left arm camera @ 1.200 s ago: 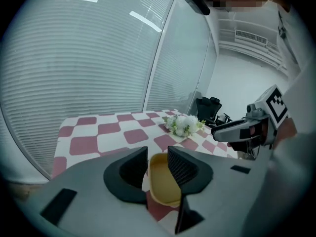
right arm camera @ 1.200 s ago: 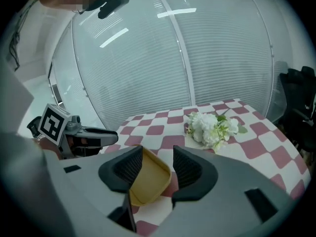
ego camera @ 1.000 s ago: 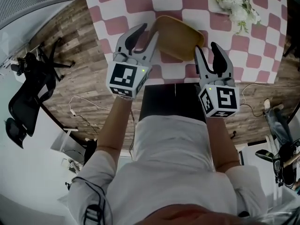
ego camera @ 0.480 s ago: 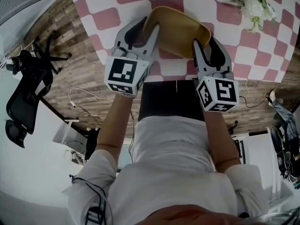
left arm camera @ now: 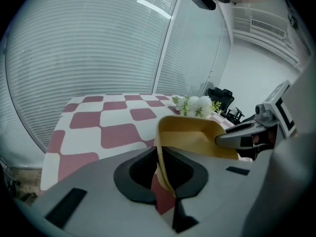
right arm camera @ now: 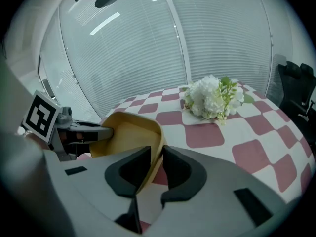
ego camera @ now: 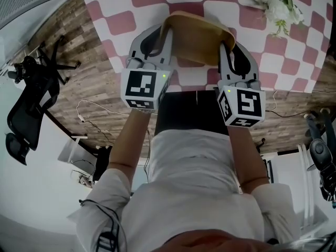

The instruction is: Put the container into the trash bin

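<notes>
Between the jaws of the left gripper [left arm camera: 160,154] stands one thin side wall of the tan container [ego camera: 197,38]. The pads are drawn in narrow against that wall, so this tool has a firm pinch on it. Across the container, the right gripper [right arm camera: 157,154] has the opposite wall between its own jaws. These jaws are closing, and its own view shows them already tight on both faces of the wall.

Each tool appears in the other's camera, reaching in from the far side of the container. From the head view the two grippers point forward and down, side by side, with the container spanning the gap between their tips. It sits tilted, its open side turned towards the person. It lies over the near edge of the table [ego camera: 121,22], which is covered in a pink-and-white checked cloth. Whether its base touches the cloth cannot be told.

Ahead of the right gripper and a little to its right, a bunch of white flowers [right arm camera: 212,97] lies on the cloth, well apart from the container. Behind and beneath both tools, between the person's forearms, is the black trash bin [ego camera: 191,112], standing close against the table's edge on a wooden floor [ego camera: 79,62]. Far out to the left gripper's side stands a black office chair [ego camera: 31,98].
</notes>
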Available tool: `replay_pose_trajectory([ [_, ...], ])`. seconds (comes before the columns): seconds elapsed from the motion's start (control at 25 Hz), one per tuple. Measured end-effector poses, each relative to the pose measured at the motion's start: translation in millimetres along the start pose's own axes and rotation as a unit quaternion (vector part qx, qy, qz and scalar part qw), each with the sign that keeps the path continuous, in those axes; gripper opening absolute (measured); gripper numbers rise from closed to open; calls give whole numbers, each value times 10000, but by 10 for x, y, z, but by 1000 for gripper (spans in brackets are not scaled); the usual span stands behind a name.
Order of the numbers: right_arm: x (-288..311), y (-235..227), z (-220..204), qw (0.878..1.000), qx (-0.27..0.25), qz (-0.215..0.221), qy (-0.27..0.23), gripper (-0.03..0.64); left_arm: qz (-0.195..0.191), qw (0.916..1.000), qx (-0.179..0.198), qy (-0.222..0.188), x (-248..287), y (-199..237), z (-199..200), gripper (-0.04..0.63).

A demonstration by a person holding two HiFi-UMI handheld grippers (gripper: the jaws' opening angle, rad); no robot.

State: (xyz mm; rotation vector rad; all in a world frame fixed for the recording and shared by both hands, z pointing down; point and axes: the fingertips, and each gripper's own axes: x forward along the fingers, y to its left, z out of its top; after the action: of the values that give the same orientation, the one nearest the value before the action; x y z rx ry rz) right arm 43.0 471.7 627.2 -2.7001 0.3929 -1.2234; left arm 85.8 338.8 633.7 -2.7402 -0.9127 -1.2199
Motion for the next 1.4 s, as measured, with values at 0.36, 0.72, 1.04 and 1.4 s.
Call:
replay_pose_trajectory([
  [0.36, -319, 19, 629, 9974, -456, -98, -547, 78, 150, 9986, -101, -501, -336, -103, 550, 52],
  [0.72, -813, 210, 1414, 9868, -992, -67, -1276, 72, 346, 9914, -122, -1255, -906, -201, 1241, 53],
  [1.04, -1327, 396, 1996, 9716, -1365, -56, -1931, 63, 609, 9802, -2, -1882, -1478, -374, 1779, 54],
  [1.4, -1915, 590, 2448, 9538, -1653, -38, -2508, 54, 750, 9682, -19, -2386, -2035, -590, 2169, 53],
])
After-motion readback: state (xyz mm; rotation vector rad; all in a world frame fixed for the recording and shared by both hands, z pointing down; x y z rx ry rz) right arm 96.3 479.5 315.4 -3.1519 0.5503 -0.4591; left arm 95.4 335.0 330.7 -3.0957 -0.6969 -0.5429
